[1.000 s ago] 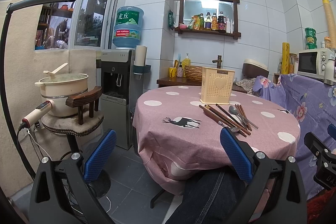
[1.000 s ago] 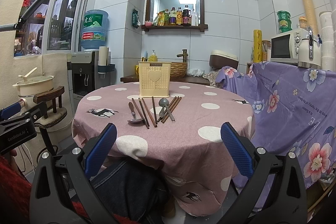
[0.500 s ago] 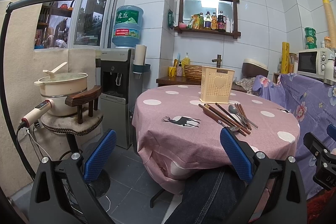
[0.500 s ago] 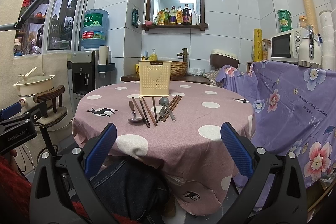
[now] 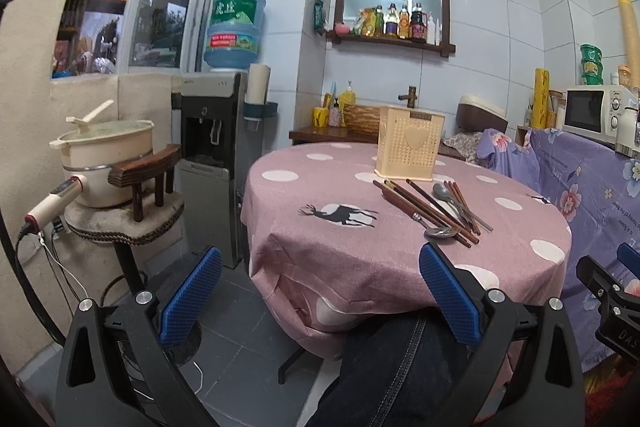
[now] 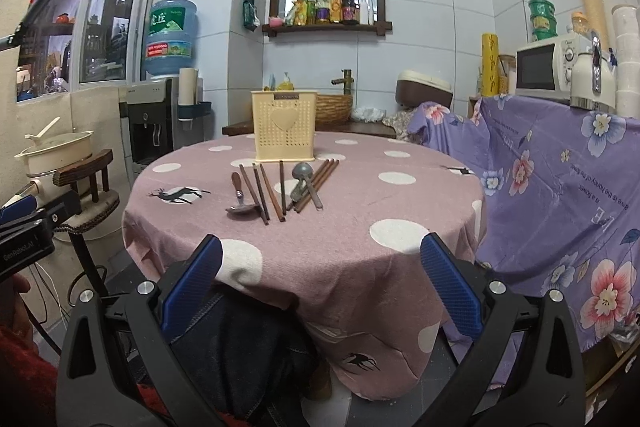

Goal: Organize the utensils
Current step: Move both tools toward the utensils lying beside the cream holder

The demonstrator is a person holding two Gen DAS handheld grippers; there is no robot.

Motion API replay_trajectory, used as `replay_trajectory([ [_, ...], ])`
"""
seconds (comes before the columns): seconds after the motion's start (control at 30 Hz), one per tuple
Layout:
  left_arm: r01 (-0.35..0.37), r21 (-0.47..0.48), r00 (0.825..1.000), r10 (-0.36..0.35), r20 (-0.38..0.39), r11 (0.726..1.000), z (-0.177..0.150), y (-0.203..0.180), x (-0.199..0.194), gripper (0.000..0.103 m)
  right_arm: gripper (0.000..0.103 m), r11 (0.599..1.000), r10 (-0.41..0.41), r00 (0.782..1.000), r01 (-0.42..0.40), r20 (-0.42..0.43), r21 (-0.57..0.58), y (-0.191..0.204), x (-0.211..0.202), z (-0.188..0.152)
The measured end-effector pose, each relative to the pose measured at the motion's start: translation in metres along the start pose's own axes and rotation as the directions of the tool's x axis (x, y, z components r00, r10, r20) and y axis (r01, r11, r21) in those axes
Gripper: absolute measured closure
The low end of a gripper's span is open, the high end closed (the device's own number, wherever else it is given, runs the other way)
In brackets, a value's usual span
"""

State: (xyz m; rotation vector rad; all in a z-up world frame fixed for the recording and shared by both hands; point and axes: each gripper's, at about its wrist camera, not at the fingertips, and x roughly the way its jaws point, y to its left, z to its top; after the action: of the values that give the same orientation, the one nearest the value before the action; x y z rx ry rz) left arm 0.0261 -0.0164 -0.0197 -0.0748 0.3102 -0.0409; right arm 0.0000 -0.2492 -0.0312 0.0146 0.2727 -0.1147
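Clearly two spoons point(image 6: 305, 183) and several brown chopsticks point(image 6: 272, 191) lie on the pink worktop point(image 6: 360, 211) before one cream holder point(image 6: 285, 125). Both grippers' fingers point(image 6: 192, 285) point(image 5: 188, 297) stand wide, empty. "GenRoboAI" marks the left gripper point(image 6: 24, 247).

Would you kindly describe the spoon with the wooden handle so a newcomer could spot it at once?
Find the round table with the pink polka-dot cloth and the cream utensil holder. Before it lie chopsticks and spoons. The wood-handled spoon lies leftmost, bowl nearest the viewer; the other spoon is all metal.
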Motion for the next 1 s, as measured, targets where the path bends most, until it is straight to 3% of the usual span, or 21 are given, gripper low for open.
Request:
replay_trajectory([
  [0.13, 0.021, 0.001, 0.999, -0.021, -0.051, 1.000, 0.009, 0.004, 0.024, 0.005, 0.005, 1.000, -0.013, 0.999, 0.012, -0.033, -0.015, -0.007, 0.020, 0.006],
  [0.27, 0.039, 0.065, 0.995, -0.033, -0.092, 0.997, 0.025, -0.004, 0.053, 0.005, 0.005, 0.997, -0.020, 0.998, 0.015, -0.061, -0.081, -0.008, 0.047, 0.021],
  [0.5, 0.072, 0.095, 0.978, -0.052, -0.201, 0.993, 0.055, -0.016, 0.110, 0.005, 0.005, 0.993, -0.015, 0.993, 0.001, -0.120, -0.122, -0.010, 0.094, 0.049],
  [0.73, 0.126, 0.016, 0.933, -0.113, -0.341, 0.992, 0.079, -0.017, 0.164, 0.013, 0.005, 0.998, 0.026, 0.970, -0.037, -0.243, -0.041, -0.025, 0.148, 0.069],
  [0.87, 0.141, 0.023, 0.912, -0.121, -0.392, 0.990, 0.086, -0.031, 0.188, 0.016, 0.005, 0.996, 0.075, 0.939, -0.053, -0.336, 0.076, -0.040, 0.184, 0.073],
  [1.0, 0.159, 0.054, 0.873, -0.115, -0.474, 0.986, 0.083, -0.056, 0.211, 0.029, 0.005, 0.994, 0.065, 0.927, -0.028, -0.368, 0.107, -0.045, 0.204, 0.075],
])
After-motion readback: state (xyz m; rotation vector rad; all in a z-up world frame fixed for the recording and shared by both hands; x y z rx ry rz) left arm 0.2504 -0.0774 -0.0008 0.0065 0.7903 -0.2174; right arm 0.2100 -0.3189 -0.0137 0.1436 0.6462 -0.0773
